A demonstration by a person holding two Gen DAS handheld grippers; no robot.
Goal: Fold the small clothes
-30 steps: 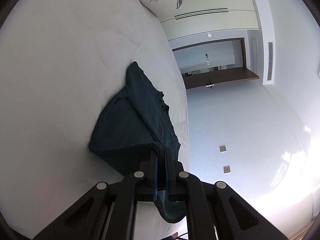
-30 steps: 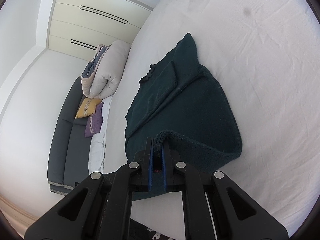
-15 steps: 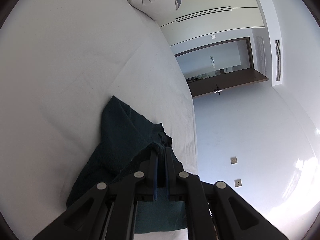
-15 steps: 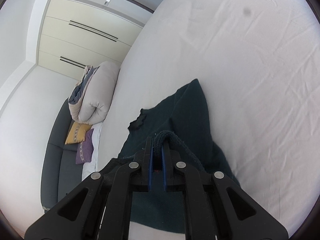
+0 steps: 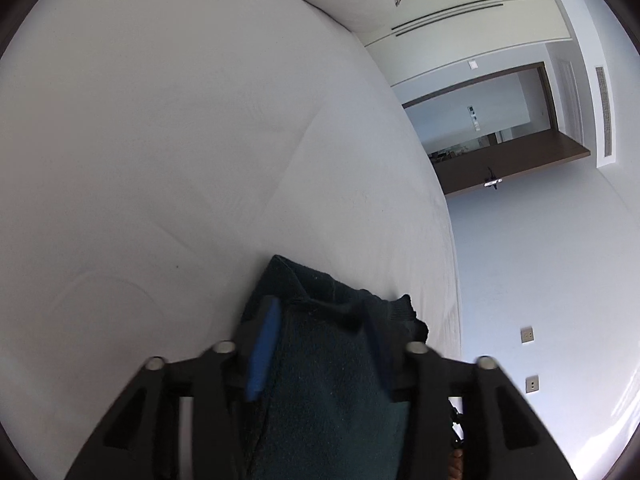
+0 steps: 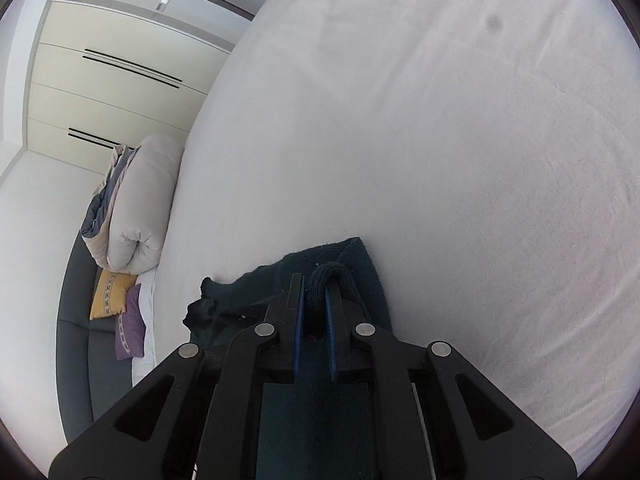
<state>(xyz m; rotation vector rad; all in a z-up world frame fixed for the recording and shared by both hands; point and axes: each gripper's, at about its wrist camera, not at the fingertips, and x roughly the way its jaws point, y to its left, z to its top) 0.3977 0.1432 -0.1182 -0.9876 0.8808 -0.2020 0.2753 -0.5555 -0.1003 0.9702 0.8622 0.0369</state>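
Two hand-held grippers over a dark garment at the near edge of a bed.

At the bottom of the left wrist view, the left hand-held gripper (image 5: pixel 320 344) has just been opening: its jaws stand wide, the dark green garment (image 5: pixel 332 380) lying between them with neither pad pressing it. At the bottom of the right wrist view, the right hand-held gripper (image 6: pixel 316 312) has just been opening slightly; a thick fold of the garment (image 6: pixel 340 264) sits in its narrow gap, touching the pads (image 6: pixel 298 332). Beyond spreads the white bed (image 6: pixel 460 160). At far left are a rolled duvet (image 6: pixel 140 208), two cushions (image 6: pixel 110 294) and a wardrobe (image 6: pixel 100 80).
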